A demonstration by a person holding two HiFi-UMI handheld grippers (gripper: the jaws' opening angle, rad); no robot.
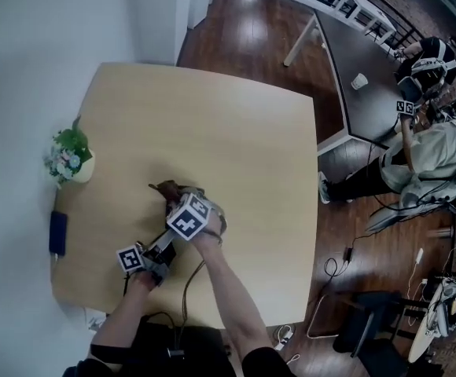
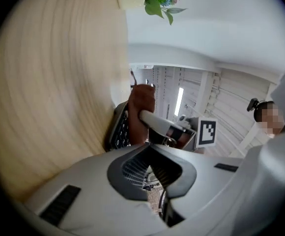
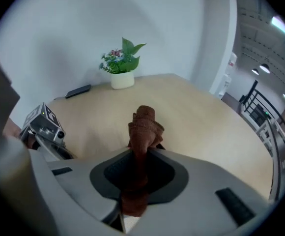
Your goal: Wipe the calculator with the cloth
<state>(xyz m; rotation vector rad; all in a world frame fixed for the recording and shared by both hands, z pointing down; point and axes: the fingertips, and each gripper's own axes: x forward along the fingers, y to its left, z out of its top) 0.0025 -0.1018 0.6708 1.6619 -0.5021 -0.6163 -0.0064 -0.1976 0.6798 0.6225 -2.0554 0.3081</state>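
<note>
Cloth [image 3: 143, 127], brown and bunched, is pinched in the right tool [image 3: 141, 154] and pressed onto the dark calculator [image 2: 120, 132] lying on the tabletop [image 1: 212, 132], while the left tool [image 2: 150, 149], pressed together on nothing visible, sits just beside it, apparently to steady it.

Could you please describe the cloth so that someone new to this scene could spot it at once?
On the pale wooden table, look near its front edge. The cloth is the crumpled brown rag pinched in the right gripper, the only soft brown thing there, beside the dark, keyed calculator.
</note>
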